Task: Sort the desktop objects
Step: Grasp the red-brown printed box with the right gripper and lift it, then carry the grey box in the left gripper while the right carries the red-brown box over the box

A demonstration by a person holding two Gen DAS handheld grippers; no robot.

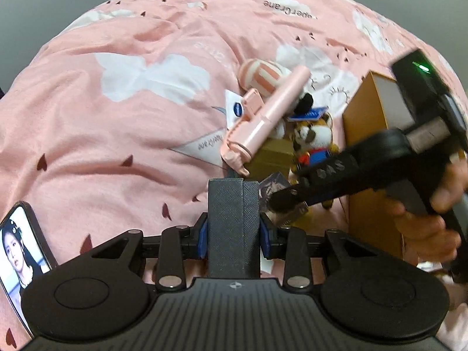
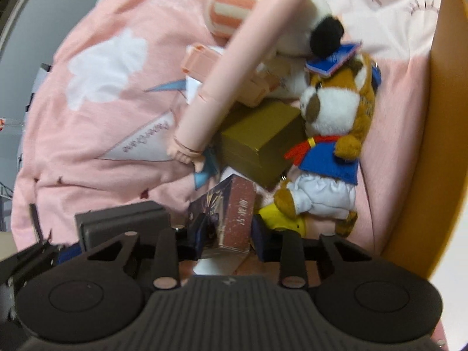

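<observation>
My left claw (image 1: 233, 222) grips a dark case (image 1: 233, 219); my right claw (image 2: 225, 229) clamps a printed box (image 2: 231, 213). Sorting has barely begun (my judgement): ahead of both claws, the pink stick (image 2: 239, 64), gold box (image 2: 260, 143) and plush (image 2: 330, 152) lie piled on the bed (image 1: 117, 146).

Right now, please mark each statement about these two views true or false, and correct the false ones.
1. The left hand-held gripper is closed on a dark grey box. True.
2. The right hand-held gripper is empty. False: its jaws are closed on a small printed box.
3. The plush toy wears a blue vest. True.
4. The pink stick lies flat on the bedcover. False: it leans across the pile of objects.
</observation>
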